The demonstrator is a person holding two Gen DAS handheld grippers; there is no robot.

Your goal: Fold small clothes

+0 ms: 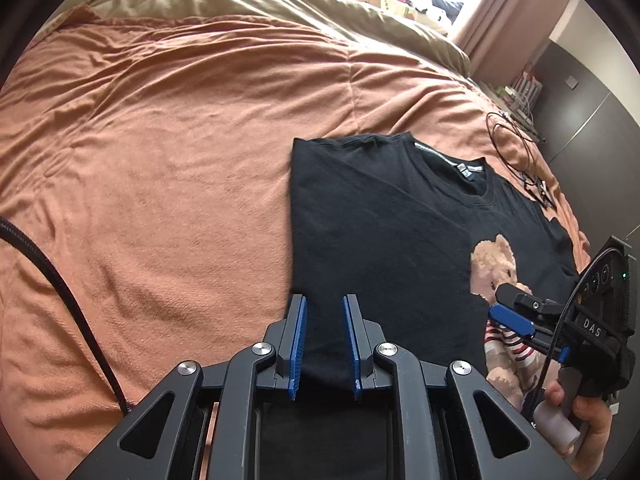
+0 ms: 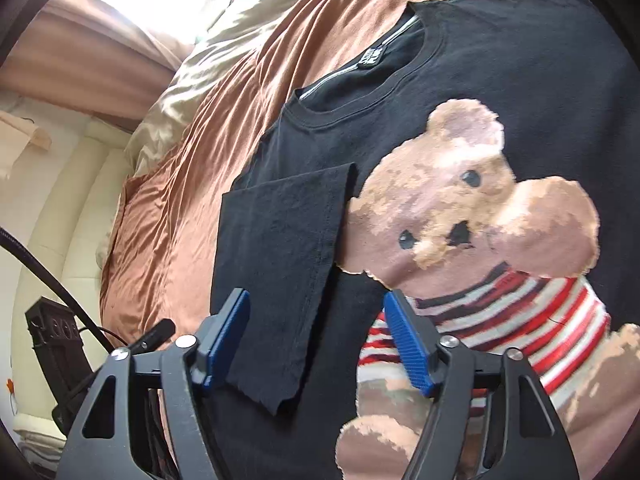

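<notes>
Black T-shirt [image 1: 380, 232] with a bear print [image 2: 472, 248], lying flat on the orange bedspread [image 1: 160, 160] of a bed, collar at the far end and long axis running away from both grippers. Left gripper [image 1: 324, 344] stands directly over the shirt's left folded edge, jaws narrowly parted with black fabric seen between them; whether the pads press on it cannot be told. Right gripper [image 2: 316, 340] hangs over the shirt's right side, jaws moderately wide and empty, straddling the near end of the sleeve [image 2: 280, 264] already folded inward, whose hem runs ahead of the gripper toward the collar. Judged nearer to a grasp: the left, its edge lying just ahead and below.
</notes>
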